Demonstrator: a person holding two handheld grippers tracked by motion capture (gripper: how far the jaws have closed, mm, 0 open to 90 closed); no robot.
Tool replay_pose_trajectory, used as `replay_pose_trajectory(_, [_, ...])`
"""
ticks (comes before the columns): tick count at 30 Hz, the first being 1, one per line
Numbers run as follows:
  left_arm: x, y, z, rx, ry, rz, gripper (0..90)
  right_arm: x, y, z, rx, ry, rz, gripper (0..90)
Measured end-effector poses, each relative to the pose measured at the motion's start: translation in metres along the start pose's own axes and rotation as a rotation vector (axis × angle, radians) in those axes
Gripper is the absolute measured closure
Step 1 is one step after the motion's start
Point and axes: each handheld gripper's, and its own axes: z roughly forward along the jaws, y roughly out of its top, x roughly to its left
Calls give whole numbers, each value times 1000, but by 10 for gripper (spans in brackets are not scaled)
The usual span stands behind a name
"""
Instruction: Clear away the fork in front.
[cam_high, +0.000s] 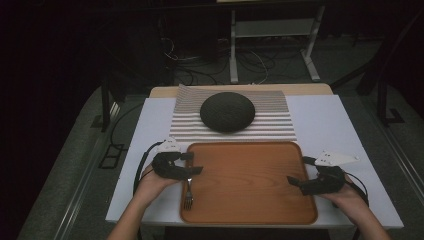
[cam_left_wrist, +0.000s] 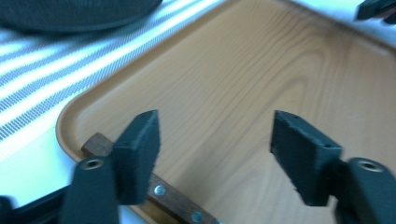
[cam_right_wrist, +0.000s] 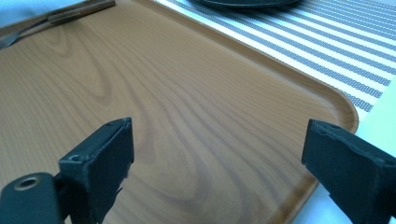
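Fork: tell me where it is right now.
In the high view the fork lies along the left edge of the wooden tray, tines toward the person, just under the open left gripper. The striped mat lies beyond the tray.

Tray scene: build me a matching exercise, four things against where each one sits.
Things:
1. fork
2. dark plate
3. striped mat
4. right gripper

Places:
A. on the striped mat
B. at the tray's right edge
C. behind the tray
D. along the tray's left side

Pairs: 1-D, 2-A, 3-C, 4-B
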Motion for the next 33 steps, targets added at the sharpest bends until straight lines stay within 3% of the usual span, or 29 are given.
replay_pose_trajectory(5, [-8,-6,-9,-21,32,15,155,-1,0,-1,-4,-2,3,91])
replay_pose_trajectory(8, [-9,-13,-15,-18,47,19,133,-1,0,-2,-5,-4,3,91])
replay_pose_trajectory(16, [-2,-25,-21,-17,58,-5,0,1,0,0,-4,-3,-1,91])
replay_pose_trajectory(33, [-2,-27,-17,-10,56,17,0,1,0,1,2,-1,-3,91])
